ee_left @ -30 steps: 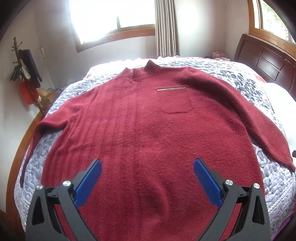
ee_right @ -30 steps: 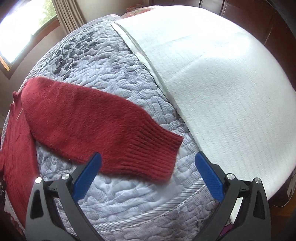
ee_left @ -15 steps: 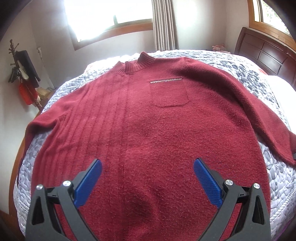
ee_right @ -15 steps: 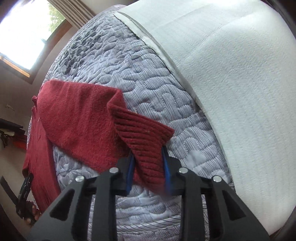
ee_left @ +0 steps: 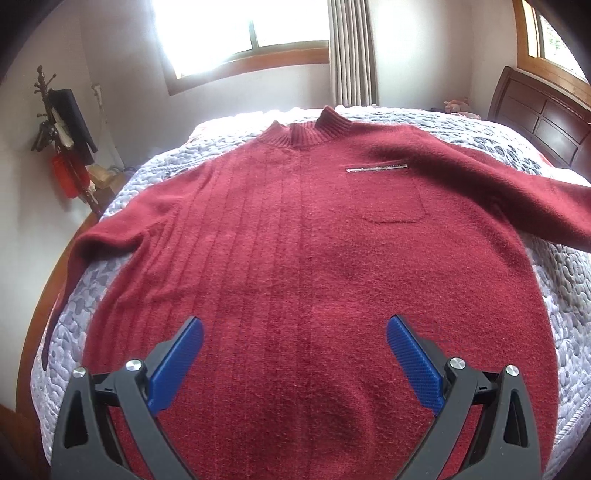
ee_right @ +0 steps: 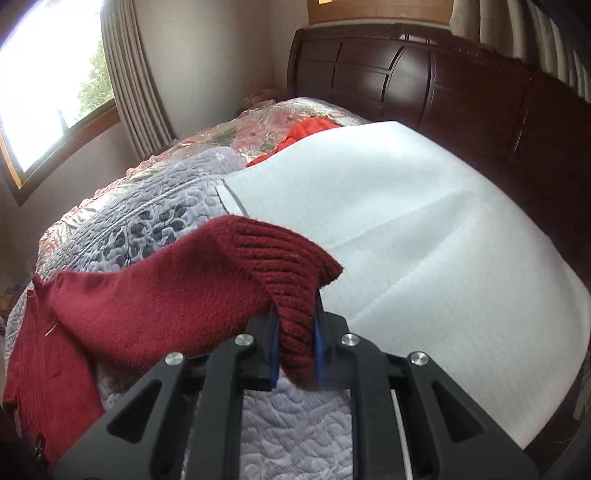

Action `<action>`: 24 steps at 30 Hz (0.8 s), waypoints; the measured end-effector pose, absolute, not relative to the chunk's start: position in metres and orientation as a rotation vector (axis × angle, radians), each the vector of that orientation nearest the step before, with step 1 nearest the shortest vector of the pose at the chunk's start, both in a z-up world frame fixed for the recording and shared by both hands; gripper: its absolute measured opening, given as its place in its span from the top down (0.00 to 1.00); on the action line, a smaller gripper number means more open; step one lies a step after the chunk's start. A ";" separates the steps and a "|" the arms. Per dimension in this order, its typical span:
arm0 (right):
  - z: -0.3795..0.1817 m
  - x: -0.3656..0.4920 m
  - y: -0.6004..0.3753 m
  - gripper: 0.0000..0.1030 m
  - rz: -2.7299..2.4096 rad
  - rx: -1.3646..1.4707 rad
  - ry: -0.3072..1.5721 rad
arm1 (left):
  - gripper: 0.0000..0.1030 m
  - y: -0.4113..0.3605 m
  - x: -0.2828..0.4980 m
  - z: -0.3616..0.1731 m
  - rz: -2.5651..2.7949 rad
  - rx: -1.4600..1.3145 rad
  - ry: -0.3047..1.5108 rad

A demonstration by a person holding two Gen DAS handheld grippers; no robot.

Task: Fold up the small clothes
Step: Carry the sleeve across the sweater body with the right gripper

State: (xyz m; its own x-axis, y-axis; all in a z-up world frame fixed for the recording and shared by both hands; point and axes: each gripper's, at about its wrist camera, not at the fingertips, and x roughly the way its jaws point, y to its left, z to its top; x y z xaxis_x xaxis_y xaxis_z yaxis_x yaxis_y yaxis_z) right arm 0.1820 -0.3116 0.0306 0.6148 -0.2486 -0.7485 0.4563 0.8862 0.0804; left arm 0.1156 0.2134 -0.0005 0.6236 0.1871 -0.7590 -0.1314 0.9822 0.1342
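A dark red knit sweater (ee_left: 295, 251) lies flat, front up, on the quilted bed, collar toward the window. My left gripper (ee_left: 294, 347) hovers open over its lower middle, touching nothing. In the right wrist view my right gripper (ee_right: 295, 343) is shut on the ribbed cuff (ee_right: 291, 273) of the sweater's right sleeve (ee_right: 155, 295), which it holds lifted off the quilt. The sleeve (ee_left: 517, 192) runs off the right edge of the left wrist view. The left sleeve (ee_left: 96, 243) drapes over the bed's left side.
A grey-lilac quilt (ee_left: 569, 280) covers the bed; a white sheet (ee_right: 424, 229) lies toward the dark wooden headboard (ee_right: 443, 88). An orange-red cloth (ee_right: 310, 129) sits near the pillow end. A coat stand (ee_left: 62, 133) stands by the wall at left. Windows (ee_left: 236, 33) are behind the bed.
My right gripper closed on the sleeve cuff and raised it off the quilt, tilting up toward the headboard. The left gripper stayed open and drifted slightly left over the sweater.
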 end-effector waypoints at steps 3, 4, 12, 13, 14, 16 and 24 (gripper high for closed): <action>0.043 0.204 -0.296 0.87 -0.392 0.290 0.781 | 0.03 0.231 0.117 -0.004 0.205 0.060 0.889; 0.047 0.212 -0.284 0.87 -0.363 0.287 0.775 | 0.03 0.236 0.117 -0.005 0.212 0.057 0.890; 0.064 0.270 -0.155 0.87 -0.157 0.147 0.774 | 0.03 0.281 0.123 -0.008 0.277 0.017 0.894; 0.064 0.277 -0.138 0.87 -0.131 0.128 0.777 | 0.03 0.285 0.123 -0.008 0.282 0.017 0.893; 0.063 0.282 -0.121 0.87 -0.100 0.116 0.779 | 0.03 0.289 0.123 -0.009 0.288 0.016 0.891; 0.060 0.292 -0.086 0.87 -0.034 0.089 0.786 | 0.03 0.296 0.124 -0.010 0.298 0.014 0.890; 0.020 0.316 0.046 0.87 0.187 -0.007 0.867 | 0.03 0.313 0.130 -0.015 0.318 0.013 0.902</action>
